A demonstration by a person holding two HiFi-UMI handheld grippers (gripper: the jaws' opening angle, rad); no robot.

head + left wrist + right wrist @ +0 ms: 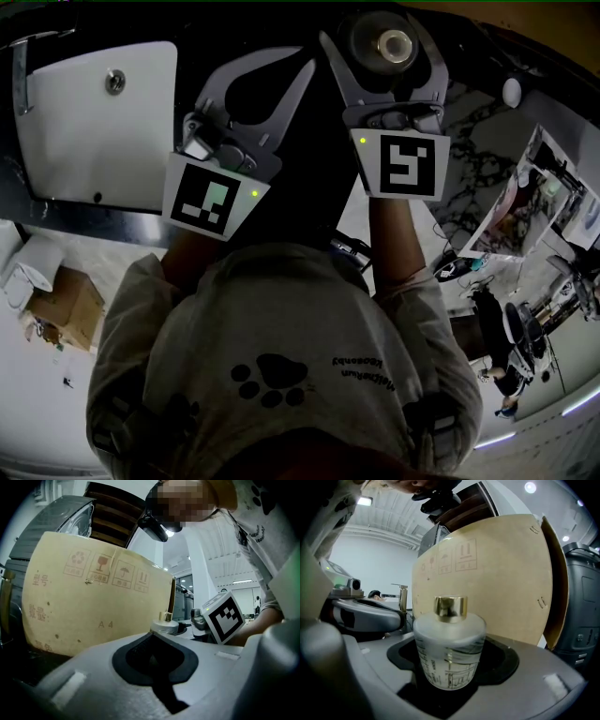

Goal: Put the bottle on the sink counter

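Observation:
The bottle [392, 44] is frosted glass with a gold cap [450, 608] and stands upright. My right gripper [375, 28] is shut on the bottle [449, 656], one jaw on each side, over the dark counter [281, 23] to the right of the white sink [94, 131]. My left gripper [306, 58] hovers just left of it. Its curved jaws meet at the tips, shut with nothing between them. From the left gripper [152, 637] view, the bottle [164, 624] and the right gripper's marker cube [226, 616] show just beyond the jaws.
The sink has a drain [114, 82] and a faucet [21, 70] at its left edge. A big cardboard box [93, 606] stands upright close behind the grippers. A marbled surface [487, 178] runs along the right, and a small carton [61, 302] sits on the floor below left.

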